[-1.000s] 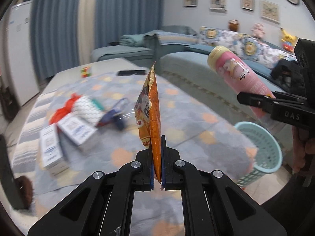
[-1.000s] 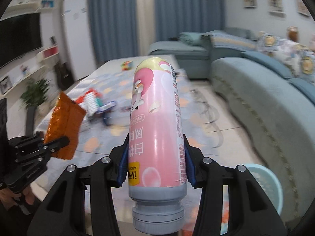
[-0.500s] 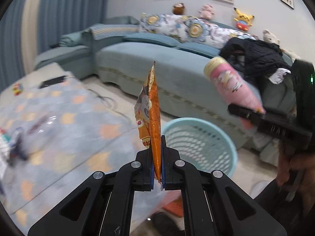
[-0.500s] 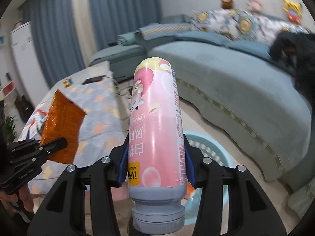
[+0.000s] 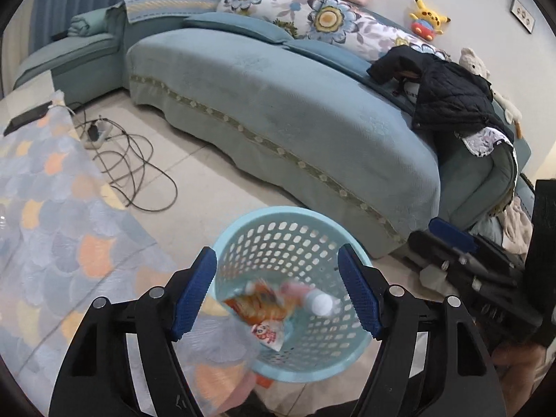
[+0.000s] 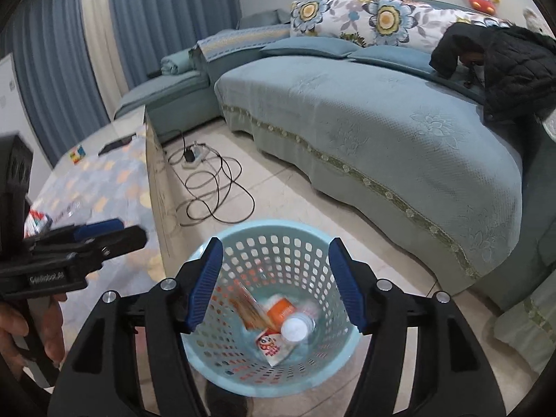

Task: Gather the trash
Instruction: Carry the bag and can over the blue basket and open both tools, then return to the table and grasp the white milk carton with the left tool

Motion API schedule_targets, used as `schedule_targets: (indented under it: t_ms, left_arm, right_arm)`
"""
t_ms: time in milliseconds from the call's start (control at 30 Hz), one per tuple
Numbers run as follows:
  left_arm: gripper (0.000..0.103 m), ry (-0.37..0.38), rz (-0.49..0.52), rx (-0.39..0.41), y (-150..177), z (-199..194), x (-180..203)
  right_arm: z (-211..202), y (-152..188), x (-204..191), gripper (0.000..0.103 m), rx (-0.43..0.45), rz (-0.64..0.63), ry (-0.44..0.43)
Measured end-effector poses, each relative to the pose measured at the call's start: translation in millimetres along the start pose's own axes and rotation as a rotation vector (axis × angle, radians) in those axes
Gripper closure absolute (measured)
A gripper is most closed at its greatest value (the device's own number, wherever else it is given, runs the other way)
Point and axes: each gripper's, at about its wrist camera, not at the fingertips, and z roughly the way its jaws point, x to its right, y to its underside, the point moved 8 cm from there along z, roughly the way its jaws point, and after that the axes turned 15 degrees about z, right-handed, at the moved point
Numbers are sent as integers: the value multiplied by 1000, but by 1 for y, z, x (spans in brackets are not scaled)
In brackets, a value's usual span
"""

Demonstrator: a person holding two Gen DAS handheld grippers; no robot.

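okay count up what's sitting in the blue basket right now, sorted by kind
In the blue basket:
Snack wrappers: 2, an orange wrapper and a white and red wrapper
Bottles: 1, the pink bottle, seen end-on
Total: 3, though an orange patch beside the bottle may be one more piece.

the room ahead of my tools is evenly and softly lit, with no hard shadows or glare; the light looks diffuse and slightly cool. both fisheye views bend strongly toward the edges and end in black corners. straight below my fingers, the orange snack bag [image 5: 259,307] and the pink bottle [image 5: 314,300] inside the basket [image 5: 243,232] are smeared by motion blur, more so in my left view. the sofa [image 6: 382,132] beyond and the cables [image 6: 215,187] on the floor stay sharp. the patterned cloth [image 5: 52,215] at my left softens near the frame edge.
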Motion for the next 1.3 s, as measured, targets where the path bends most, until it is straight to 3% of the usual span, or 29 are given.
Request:
schedule_targets:
  t_ms: [167,267,400,533,633,900,1067,1233,1300]
  left_arm:
    - [33,-101,74,-28,30,-33,-25]
    - [33,-173,110,-76,65,-56,-49]
    - [33,-297,139,-133,109,-95,-88]
    - [33,-402,96,-153,135,-134,-133]
    - [33,-525,39,-140,162,-172,-175]
    - [32,-787,-326,-133,232,-260,-289]
    - [32,-847,-503,-98,263,-294,-327]
    - [32,-772,-596,-77,270,-290,-343]
    - [32,-774,-602,-86,270,-284,-349]
  right_arm:
    - [-1,-7,-9,40,10,21,-13]
    - [1,-7,-24,39,-3,2,-37]
    - [5,6,-64,39,-28,-74,-70]
    - [10,23,-121,39,-60,-164,-129]
    - [12,38,-169,39,-74,-237,-182]
    - [2,86,-309,35,-113,-453,-356]
    - [-10,116,-389,35,-84,-555,-451]
    - [10,132,-437,35,-165,-641,-467]
    - [27,133,-449,35,-207,-671,-455]
